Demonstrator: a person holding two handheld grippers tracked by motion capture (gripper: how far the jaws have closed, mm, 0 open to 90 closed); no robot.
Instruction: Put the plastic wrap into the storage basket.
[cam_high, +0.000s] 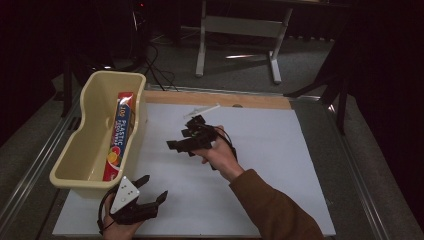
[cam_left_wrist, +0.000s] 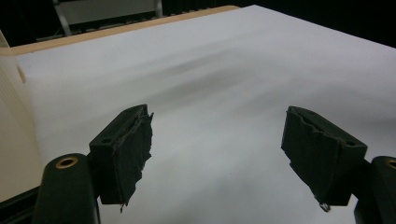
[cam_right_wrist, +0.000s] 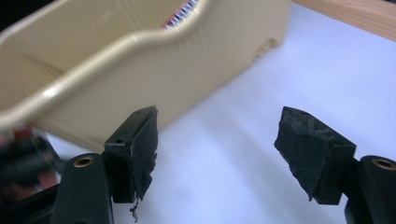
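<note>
A cream plastic bin (cam_high: 89, 135) stands at the table's left, and a long box of plastic wrap (cam_high: 120, 132) leans inside it. My left gripper (cam_high: 152, 188) hovers near the front edge, just right of the bin's near corner, open and empty; its own view has both jaws spread wide over bare white sheet (cam_left_wrist: 219, 84). My right gripper (cam_high: 176, 141) is held above the table's middle, pointing left toward the bin, open with nothing between its jaws. The bin's side wall (cam_right_wrist: 154, 70) is close ahead in the right gripper view.
A white sheet (cam_high: 280, 150) covers the tabletop, with a wooden strip (cam_high: 215, 98) along the far edge. A small white stick-like item (cam_high: 202, 110) lies near that far edge. Metal rails run along both table sides. A grey desk frame (cam_high: 240, 35) stands on the floor beyond.
</note>
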